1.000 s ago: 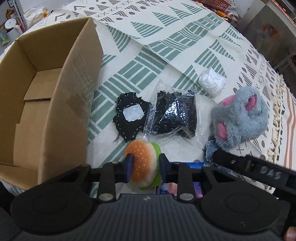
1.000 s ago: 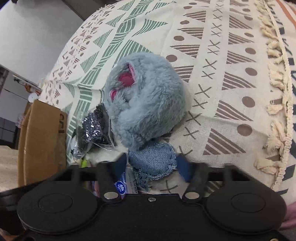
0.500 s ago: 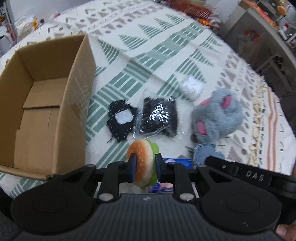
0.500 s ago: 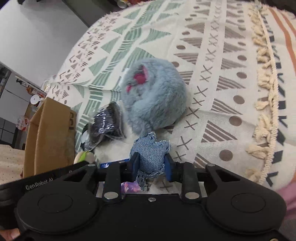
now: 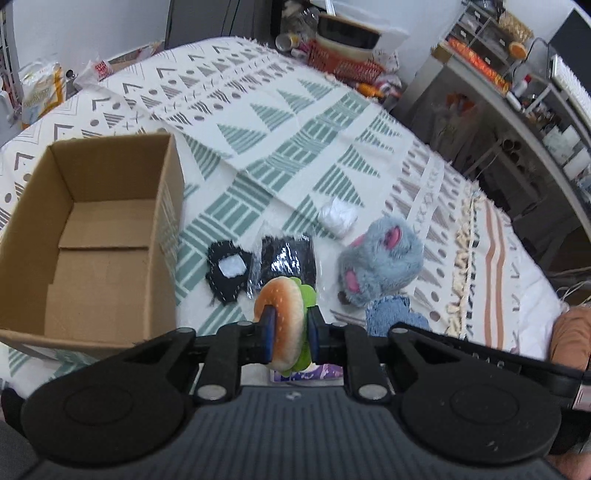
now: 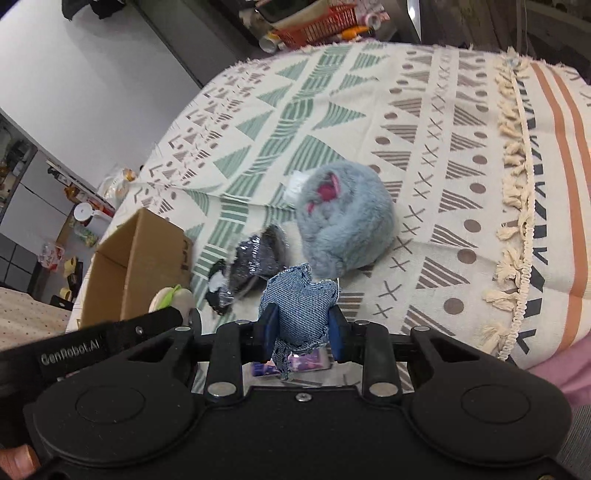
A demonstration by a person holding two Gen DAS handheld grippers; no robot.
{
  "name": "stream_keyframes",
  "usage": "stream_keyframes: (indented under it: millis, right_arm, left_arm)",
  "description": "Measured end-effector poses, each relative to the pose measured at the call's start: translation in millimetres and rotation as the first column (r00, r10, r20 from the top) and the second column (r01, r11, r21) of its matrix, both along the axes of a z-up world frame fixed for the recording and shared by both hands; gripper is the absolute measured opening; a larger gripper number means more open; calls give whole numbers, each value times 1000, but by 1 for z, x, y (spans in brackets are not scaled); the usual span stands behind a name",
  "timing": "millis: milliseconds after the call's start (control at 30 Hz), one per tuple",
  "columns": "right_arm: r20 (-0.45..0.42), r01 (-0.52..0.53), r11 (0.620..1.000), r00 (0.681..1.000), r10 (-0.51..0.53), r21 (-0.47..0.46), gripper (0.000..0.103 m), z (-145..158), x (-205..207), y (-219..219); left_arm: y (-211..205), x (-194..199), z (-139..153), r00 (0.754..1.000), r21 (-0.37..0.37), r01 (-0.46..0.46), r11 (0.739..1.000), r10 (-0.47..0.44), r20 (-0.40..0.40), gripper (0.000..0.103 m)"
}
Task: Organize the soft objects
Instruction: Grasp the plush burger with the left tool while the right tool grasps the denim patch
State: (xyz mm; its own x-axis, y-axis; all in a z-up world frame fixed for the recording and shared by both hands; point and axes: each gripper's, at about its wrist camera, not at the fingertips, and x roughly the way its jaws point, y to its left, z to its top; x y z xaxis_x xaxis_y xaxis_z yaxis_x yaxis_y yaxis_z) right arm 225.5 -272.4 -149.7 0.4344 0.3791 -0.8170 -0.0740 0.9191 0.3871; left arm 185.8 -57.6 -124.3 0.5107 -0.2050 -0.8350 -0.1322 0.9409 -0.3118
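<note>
My left gripper [image 5: 289, 334] is shut on a plush hamburger [image 5: 282, 314] with a green lettuce edge, held above the patterned cloth. An open cardboard box [image 5: 92, 236] stands to its left, with nothing inside. My right gripper [image 6: 303, 330] is shut on a frayed denim pouch [image 6: 301, 308], also lifted; that denim pouch [image 5: 391, 315] shows at the right of the left wrist view. On the cloth lie a grey plush animal with pink ears [image 5: 384, 262], a black item in a clear bag [image 5: 286, 260], a black patch with a white middle [image 5: 227, 271] and a white wad [image 5: 338, 219].
A small purple packet [image 6: 291, 363] lies on the cloth under the grippers. The patterned cloth [image 5: 295, 129] has a tasselled fringe [image 5: 465, 258] at the right. Shelves and clutter stand beyond the far edge. A red basket [image 6: 317, 26] sits at the back.
Both grippers have risen well above the cloth, carrying the hamburger and the denim pouch. The right gripper closed on the pouch at the start of this span.
</note>
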Motion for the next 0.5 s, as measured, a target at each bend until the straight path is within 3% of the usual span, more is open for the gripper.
stream_keyframes:
  millis: [500]
  right_arm:
    - [69,-7,1000,998,5,25,28,31,-3,46]
  left_arm:
    - [68,-5,31,993,-65,-74,995,79,87,17]
